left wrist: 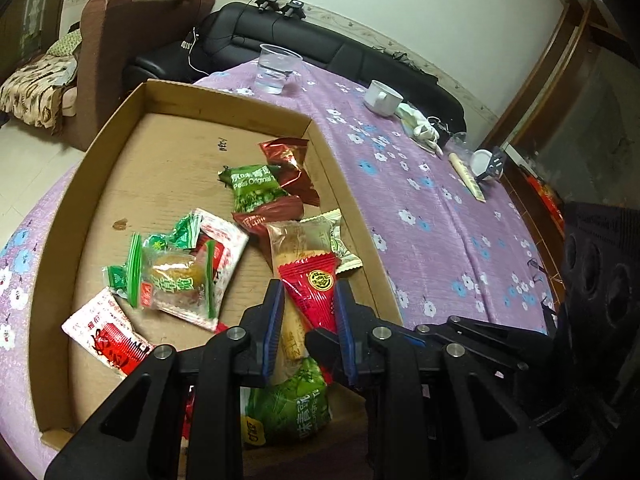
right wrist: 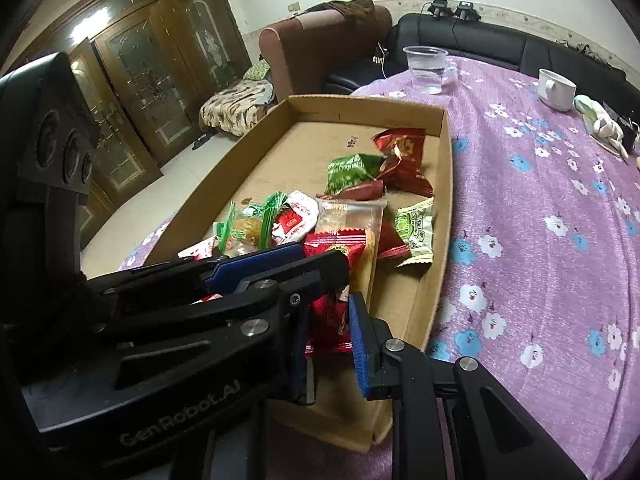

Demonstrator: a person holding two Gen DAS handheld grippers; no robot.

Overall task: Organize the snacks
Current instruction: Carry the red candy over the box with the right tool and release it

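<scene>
We carry one red snack packet [left wrist: 311, 292] over the cardboard tray [left wrist: 120, 120], near its right edge, so it can join the loose snacks [left wrist: 256, 192] already heaped there. Our left gripper [left wrist: 308, 308] pinches the packet by its sides, and our right gripper [right wrist: 332, 328] clamps the same red wrapper from the other end, sharing the hold

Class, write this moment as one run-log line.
left tongs: shut on red packet | right tongs: shut on red packet | where: over cardboard tray | rest: other snacks loose in tray
</scene>
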